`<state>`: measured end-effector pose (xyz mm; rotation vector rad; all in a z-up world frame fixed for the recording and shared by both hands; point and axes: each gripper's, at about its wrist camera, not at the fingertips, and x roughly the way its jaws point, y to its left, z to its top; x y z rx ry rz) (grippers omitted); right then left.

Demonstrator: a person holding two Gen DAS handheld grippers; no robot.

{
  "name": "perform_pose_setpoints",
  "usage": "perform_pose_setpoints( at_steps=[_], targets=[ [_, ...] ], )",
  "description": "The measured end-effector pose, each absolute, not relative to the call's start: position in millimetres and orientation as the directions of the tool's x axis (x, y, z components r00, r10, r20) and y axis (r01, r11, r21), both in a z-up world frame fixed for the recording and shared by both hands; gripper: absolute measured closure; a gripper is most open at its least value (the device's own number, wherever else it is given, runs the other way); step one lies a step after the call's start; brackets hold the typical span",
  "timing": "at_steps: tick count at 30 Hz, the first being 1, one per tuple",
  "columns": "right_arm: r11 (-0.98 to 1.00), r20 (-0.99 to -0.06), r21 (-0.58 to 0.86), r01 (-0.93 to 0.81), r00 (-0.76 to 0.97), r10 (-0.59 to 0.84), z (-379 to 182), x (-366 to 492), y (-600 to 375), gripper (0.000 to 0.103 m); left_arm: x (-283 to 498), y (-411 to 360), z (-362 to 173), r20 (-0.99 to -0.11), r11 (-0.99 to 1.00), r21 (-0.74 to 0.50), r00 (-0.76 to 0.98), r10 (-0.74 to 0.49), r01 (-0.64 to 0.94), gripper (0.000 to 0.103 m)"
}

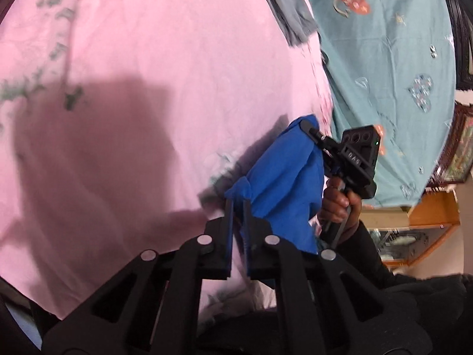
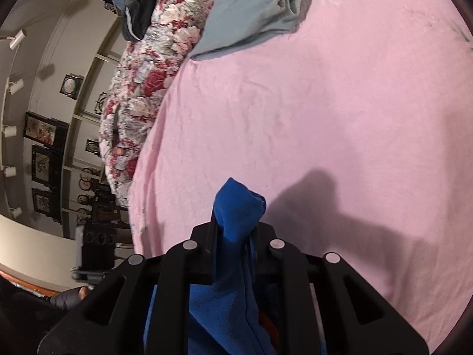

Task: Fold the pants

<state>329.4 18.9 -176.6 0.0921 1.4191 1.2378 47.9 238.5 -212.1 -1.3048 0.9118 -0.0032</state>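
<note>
While you look along your left gripper [image 1: 239, 207], its fingers sit pressed together on a bunched corner of the blue pants [image 1: 280, 177], which poke up at about twelve o'clock from the fingertips. At nine and ten o'clock of that view the pink bedsheet [image 1: 147, 74] fills most of the frame, crossed by a dark shadow and faint grey-green print. At one o'clock a grey garment [image 1: 292, 17] lies on the sheet's far edge. Moving right, the blue cloth rises to your right gripper [image 1: 307, 125] at three o'clock, where a second bunch is pinched. Your hand [image 1: 340, 204], in a black sleeve, wraps that tool's handle just below. Behind it hangs a teal cloth [image 1: 384, 59] printed with mushrooms.

From your right wrist view, a wall [image 2: 44, 88] with framed pictures curves along at nine o'clock, and a black device [image 2: 94, 245] sits at eight o'clock beside the bed's edge. A rose-print quilt [image 2: 147, 82] runs from eleven o'clock down toward nine. The grey garment [image 2: 254, 14] lies folded at twelve o'clock, partly on the quilt and partly on the pink bedsheet [image 2: 325, 103]. At six o'clock your right gripper [image 2: 236, 227] is clamped on the blue pants [image 2: 236, 204]: a knob of cloth sticks up past the fingertips, and the rest hangs down between the arms of the tool. The pants are held above the sheet, casting a shadow at four o'clock.
</note>
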Motion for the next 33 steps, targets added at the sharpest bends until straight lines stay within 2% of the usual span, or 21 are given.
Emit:
perform_pose_setpoints(
  at_steps=[2,4,7,10,11,12,14,16,18,19,20,21,22,24,25,26,27,28,31,33],
  targets=[
    [0.475,-0.695,0.674,-0.565,-0.269,0.666,-189,335,22,0.087,37,249,-221,-0.65,0.293,-0.757,0.63,-0.425,-0.584,0.103],
    [0.48,-0.684,0.698,-0.531,-0.295,0.667,-199,340,24,0.086,30,257,-225,-0.662,0.266,-0.744,0.624,-0.415,-0.613,0.103],
    [0.467,-0.707,0.677,-0.57,-0.327,0.627,-187,343,26,0.076,41,257,-193,-0.696,0.404,-0.718,0.605,-0.387,-0.567,0.103],
    [0.485,-0.74,0.615,-0.622,-0.244,0.627,-149,347,10,0.069,72,239,-150,-0.712,0.596,-0.676,0.591,-0.379,-0.433,0.102],
    [0.453,-0.726,0.597,-0.662,-0.205,0.657,-128,340,0,0.069,85,228,-136,-0.7,0.642,-0.674,0.595,-0.395,-0.366,0.1],
    [0.41,-0.692,0.607,-0.681,-0.2,0.693,-110,331,-10,0.069,97,216,-128,-0.683,0.671,-0.678,0.596,-0.422,-0.301,0.094],
    [0.332,-0.632,0.659,-0.675,-0.258,0.73,-94,311,-24,0.069,121,188,-124,-0.652,0.704,-0.687,0.579,-0.489,-0.179,0.084],
    [0.281,-0.606,0.682,-0.675,-0.307,0.734,-92,285,-36,0.069,140,163,-137,-0.668,0.727,-0.676,0.519,-0.533,-0.123,0.083],
    [0.287,-0.611,0.697,-0.657,-0.335,0.717,-113,264,-48,0.069,149,145,-168,-0.715,0.753,-0.646,0.445,-0.539,-0.125,0.083],
    [0.337,-0.654,0.671,-0.661,-0.314,0.688,-131,260,-53,0.07,151,143,-180,-0.726,0.756,-0.642,0.422,-0.543,-0.131,0.081],
    [0.435,-0.738,0.605,-0.667,-0.265,0.621,-161,259,-61,0.076,146,147,-192,-0.713,0.734,-0.663,0.42,-0.561,-0.145,0.082],
    [0.464,-0.748,0.609,-0.643,-0.271,0.606,-182,261,-70,0.088,142,153,-195,-0.705,0.713,-0.68,0.418,-0.573,-0.171,0.085],
    [0.45,-0.705,0.656,-0.606,-0.28,0.651,-192,266,-82,0.09,139,157,-194,-0.71,0.708,-0.68,0.412,-0.572,-0.189,0.085],
    [0.472,-0.668,0.708,-0.525,-0.282,0.689,-187,274,-94,0.086,126,168,-175,-0.72,0.72,-0.665,0.425,-0.549,-0.198,0.085],
    [0.476,-0.682,0.678,-0.56,-0.236,0.692,-171,271,-94,0.08,119,171,-164,-0.722,0.732,-0.654,0.447,-0.529,-0.191,0.084],
    [0.461,-0.682,0.656,-0.598,-0.209,0.701,-157,268,-91,0.079,113,174,-156,-0.727,0.744,-0.642,0.459,-0.511,-0.188,0.078],
    [0.43,-0.666,0.648,-0.629,-0.194,0.72,-143,266,-85,0.079,111,178,-148,-0.732,0.756,-0.627,0.477,-0.487,-0.188,0.067],
    [0.394,-0.63,0.667,-0.633,-0.197,0.751,-131,266,-76,0.079,110,180,-142,-0.735,0.766,-0.614,0.492,-0.467,-0.191,0.063],
    [0.343,-0.557,0.722,-0.601,-0.209,0.804,-126,277,-45,0.079,114,183,-140,-0.733,0.777,-0.597,0.53,-0.426,-0.201,0.061],
    [0.379,-0.577,0.719,-0.583,-0.197,0.792,-141,290,-17,0.079,121,186,-151,-0.763,0.8,-0.558,0.517,-0.388,-0.222,0.057]
  ],
)
